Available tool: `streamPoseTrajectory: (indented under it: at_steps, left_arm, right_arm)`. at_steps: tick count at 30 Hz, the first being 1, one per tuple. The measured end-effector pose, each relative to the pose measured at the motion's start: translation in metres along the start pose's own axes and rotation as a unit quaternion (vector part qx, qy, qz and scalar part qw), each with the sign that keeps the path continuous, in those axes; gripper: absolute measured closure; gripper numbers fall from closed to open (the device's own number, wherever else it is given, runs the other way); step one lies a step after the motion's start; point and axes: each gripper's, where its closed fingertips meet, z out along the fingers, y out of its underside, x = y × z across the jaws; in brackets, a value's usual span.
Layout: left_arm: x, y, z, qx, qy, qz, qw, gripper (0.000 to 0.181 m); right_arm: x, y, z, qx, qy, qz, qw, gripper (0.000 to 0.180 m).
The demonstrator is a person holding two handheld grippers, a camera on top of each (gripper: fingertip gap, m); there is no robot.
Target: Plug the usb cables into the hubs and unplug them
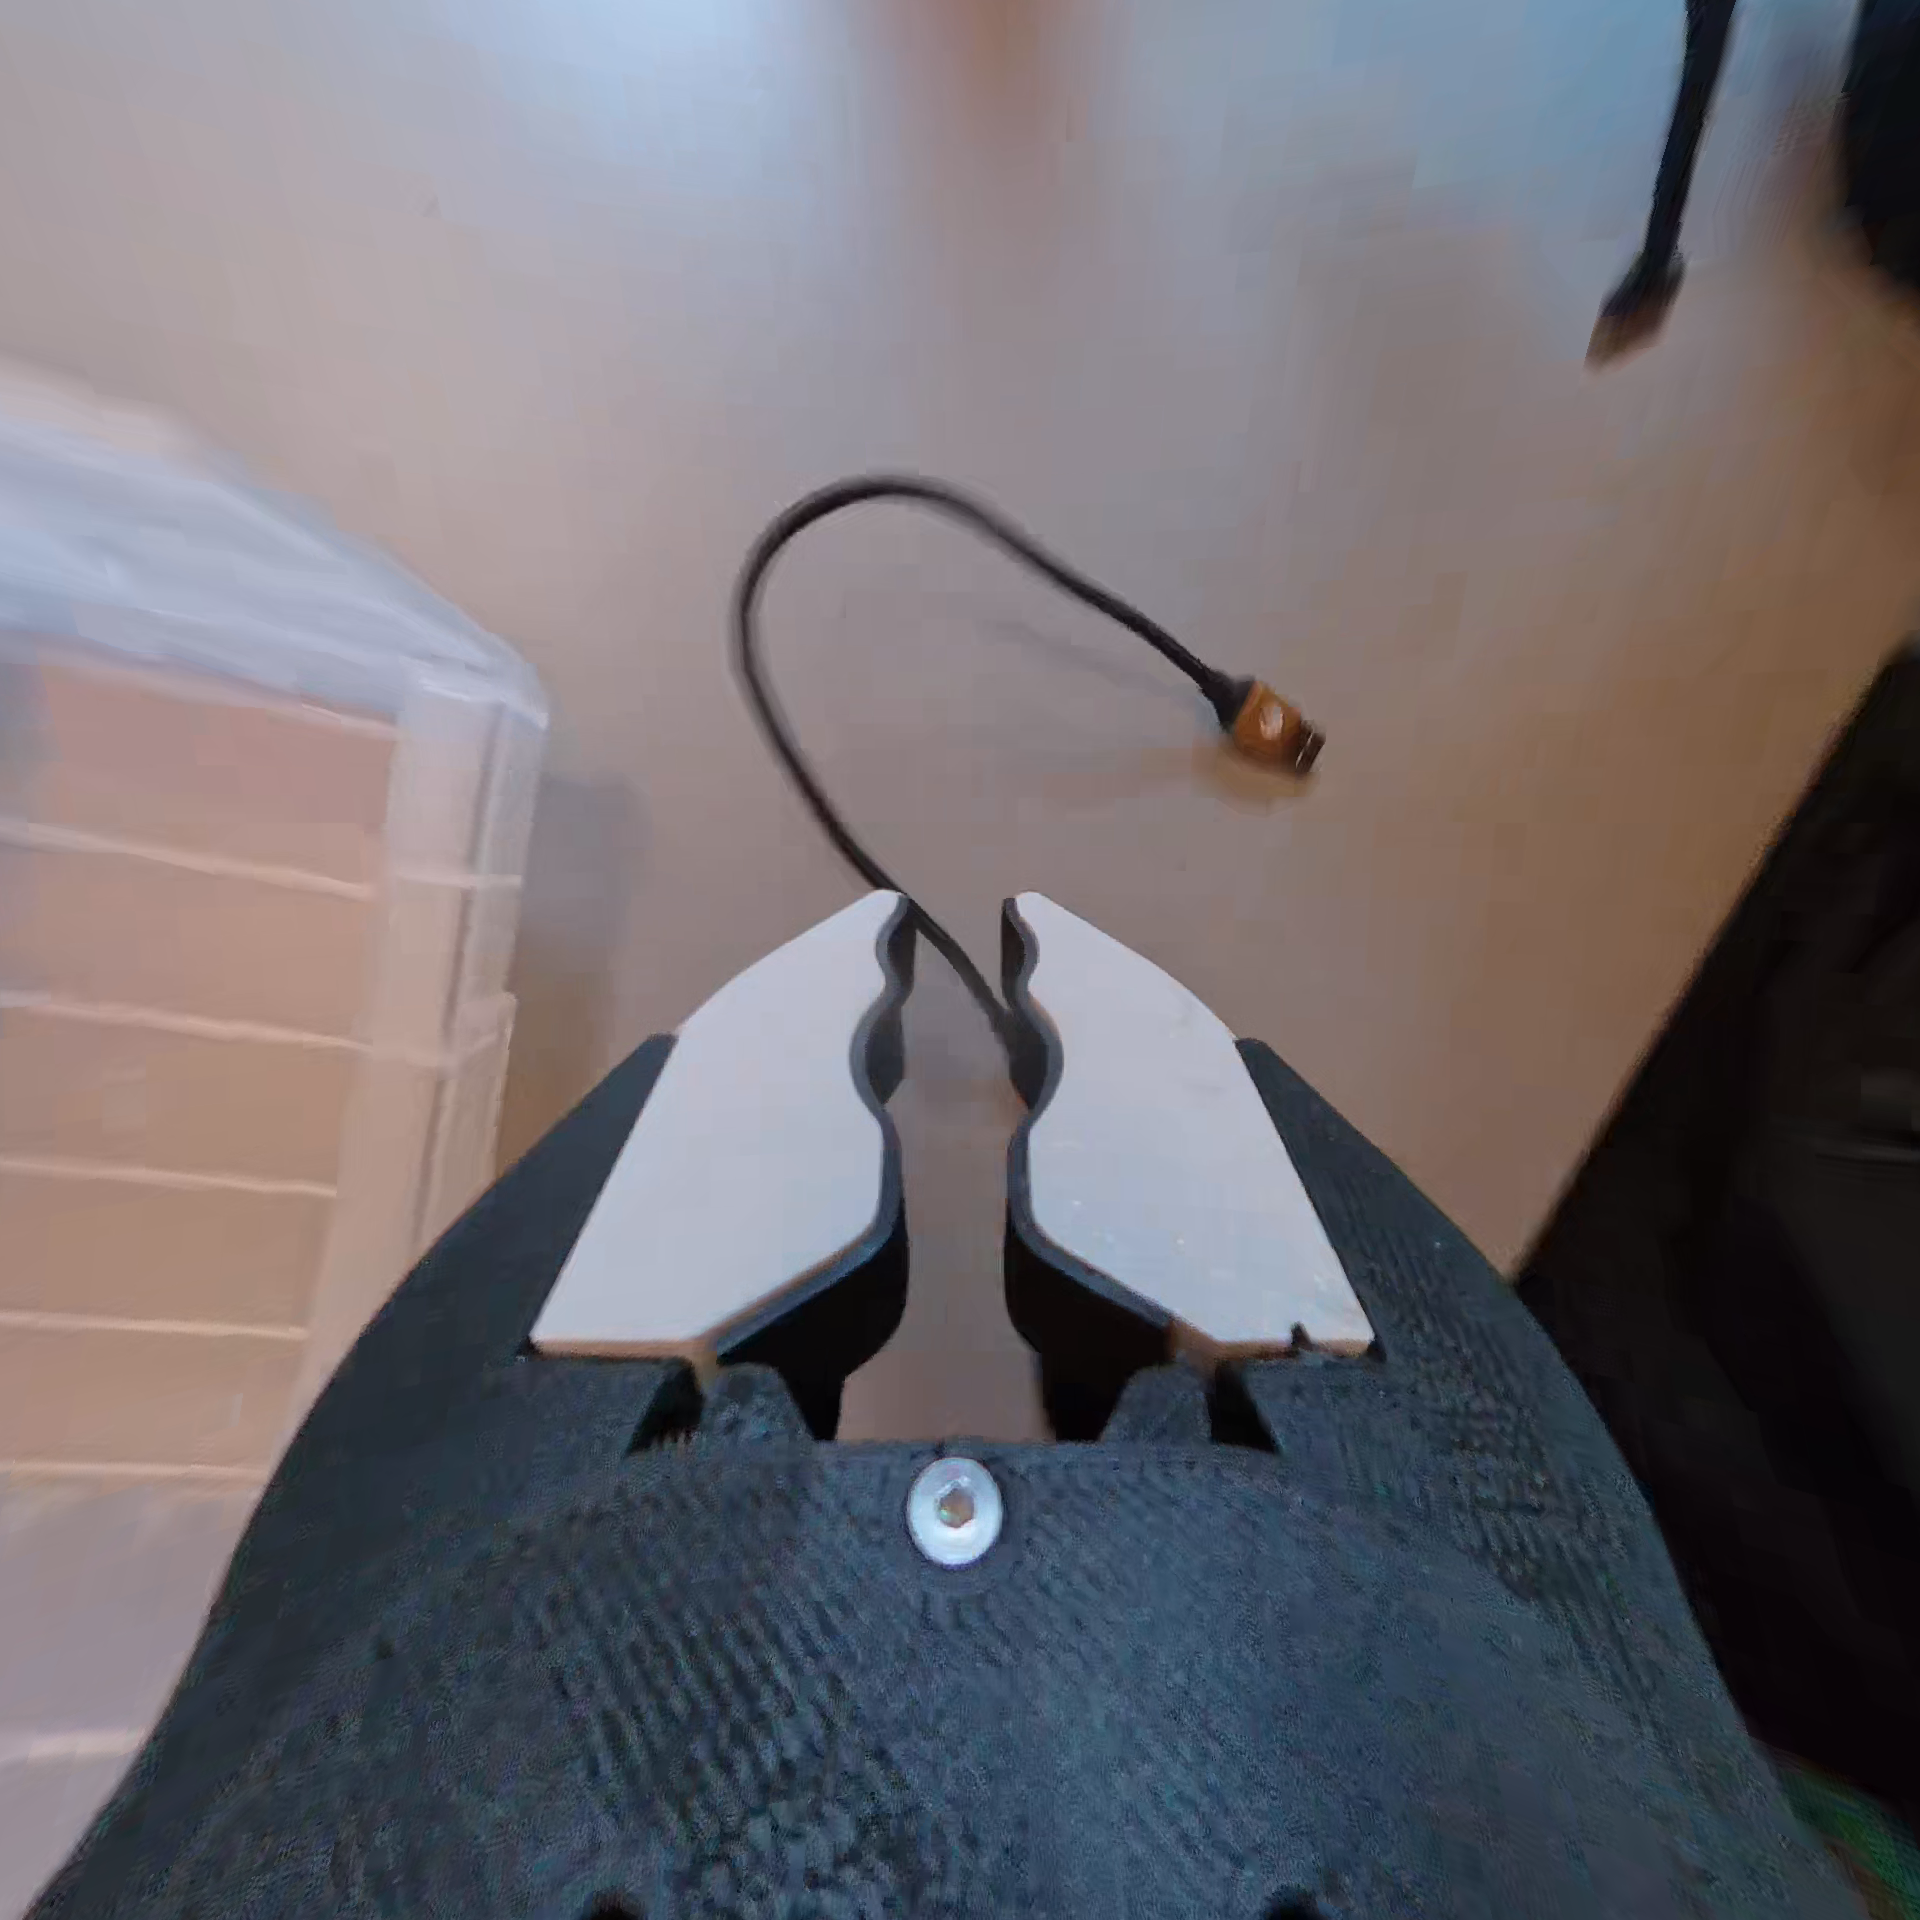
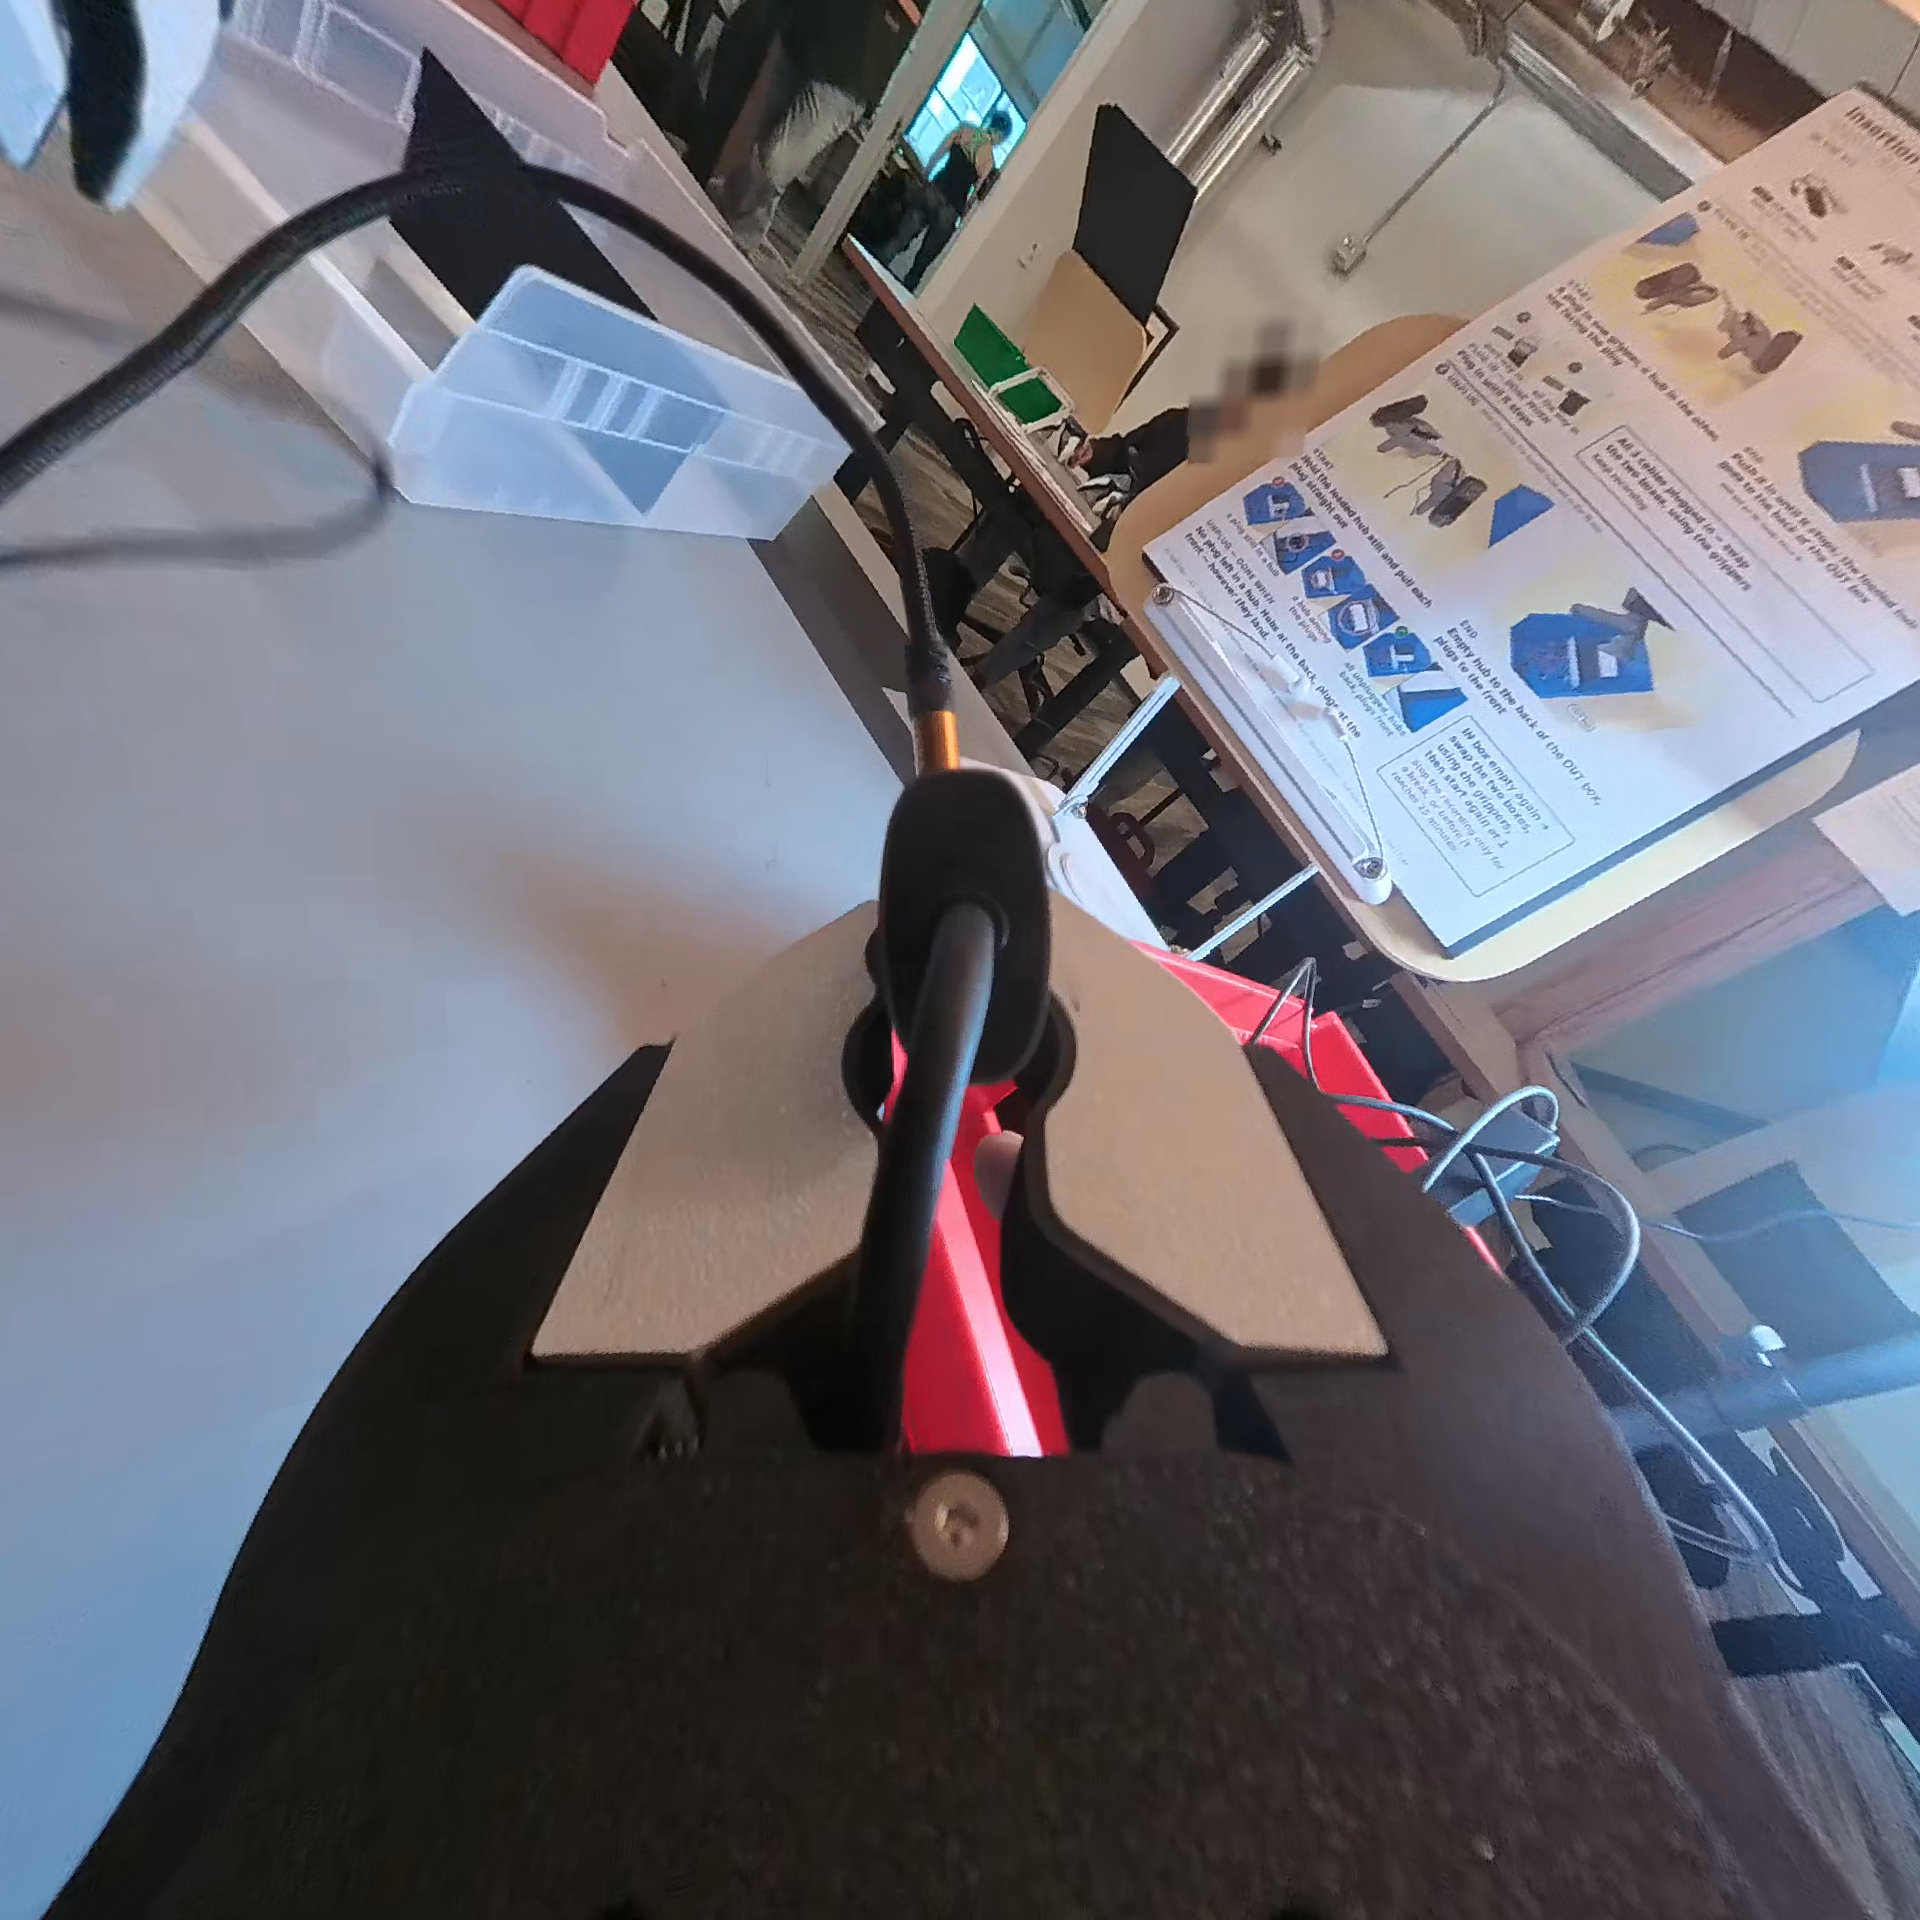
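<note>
Left wrist view first: the left gripper [image 1: 954, 920] hangs over a pale tabletop [image 1: 1091, 364], jaws a narrow gap apart, and a thin black cable [image 1: 774, 717] runs up through that gap. Whether the pads actually pinch it, I can't tell; it passes close along the right finger. The cable loops away and back to the right, ending in a free copper-coloured plug [image 1: 1273, 722] near the table surface, clear of any hub. A clear plastic drawer box [image 1: 249, 935] stands to the left, and a second dark plug [image 1: 1631, 312] dangles at the far right, blurred. Over to the right wrist view: the right gripper [image 2: 961, 935] is clamped onto a black oval hub [image 2: 956, 883], fingers snug on both sides. The hub's own black lead [image 2: 925, 1143] trails back between the fingers. On the hub's far end a braided cable [image 2: 727, 301] is plugged in, with an orange collar [image 2: 932, 738] at the joint. Below sits a red bin [image 2: 966, 1330], a clear divided tray [image 2: 623, 405] rests far left on the table, and an instruction sheet [image 2: 1558, 540] leans at the right.
</note>
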Motion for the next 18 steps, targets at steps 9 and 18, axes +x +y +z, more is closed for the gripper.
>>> streamPoseTrajectory:
  at_steps: [9,18]
  left_arm:
    - [0.047,-0.023,0.046,-0.035,-0.029,0.461,0.886,0.156]
    - [0.051,-0.026,0.087,-0.095,0.071,0.576,0.809,0.150]
  right_arm:
    - [0.000,0.015,0.004,-0.019,-0.004,0.012,1.000,0.162]
    - [0.006,0.026,0.003,-0.028,0.000,0.027,0.999,0.161]
